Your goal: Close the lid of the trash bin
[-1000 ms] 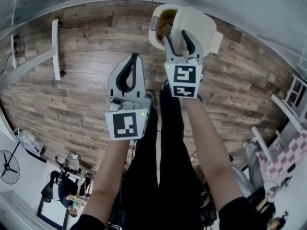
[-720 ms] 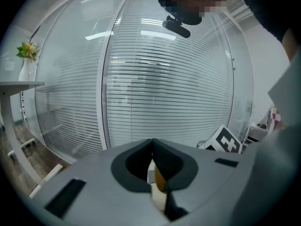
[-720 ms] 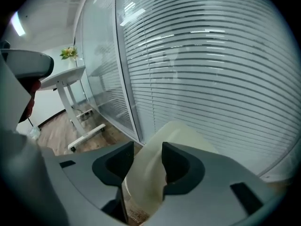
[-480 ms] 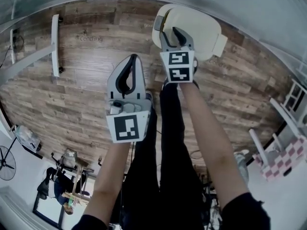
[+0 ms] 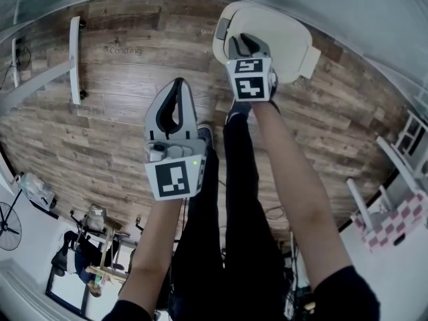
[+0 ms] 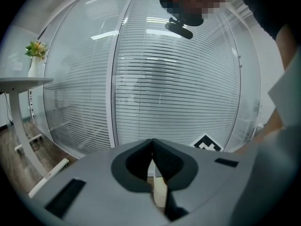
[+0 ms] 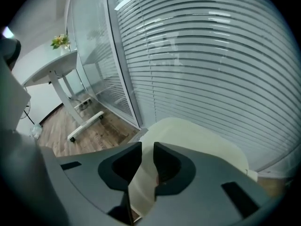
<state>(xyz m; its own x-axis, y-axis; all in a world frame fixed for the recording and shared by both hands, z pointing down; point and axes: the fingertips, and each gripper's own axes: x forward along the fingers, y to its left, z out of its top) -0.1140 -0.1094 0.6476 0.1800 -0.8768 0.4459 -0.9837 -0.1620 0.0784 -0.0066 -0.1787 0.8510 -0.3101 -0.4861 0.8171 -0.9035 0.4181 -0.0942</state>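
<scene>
The trash bin stands on the wooden floor at the top of the head view, its cream lid (image 5: 277,32) lying flat over the grey rim (image 5: 220,29). My right gripper (image 5: 242,42) rests at the lid's near edge and points steeply down. Its jaws have just been closing and now stand a narrow slit apart, with nothing clamped between them. In the right gripper view, the lid (image 7: 197,135) shows just beyond the right gripper (image 7: 147,147). My left gripper (image 5: 177,85) hangs shut and empty over the floor, left of the bin. The left gripper (image 6: 152,142) faces the blinds.
A glass wall with slatted blinds (image 7: 211,55) runs right behind the bin. A white desk foot (image 5: 73,59) lies on the floor at the left, under a table with flowers (image 7: 59,41). White furniture (image 5: 394,172) stands at the right. The person's dark legs are below the grippers.
The lid has dropped from raised, with the bin's inside showing, to flat over the bin. My right gripper went down with it and its jaws narrowed. The left gripper barely shifted.
</scene>
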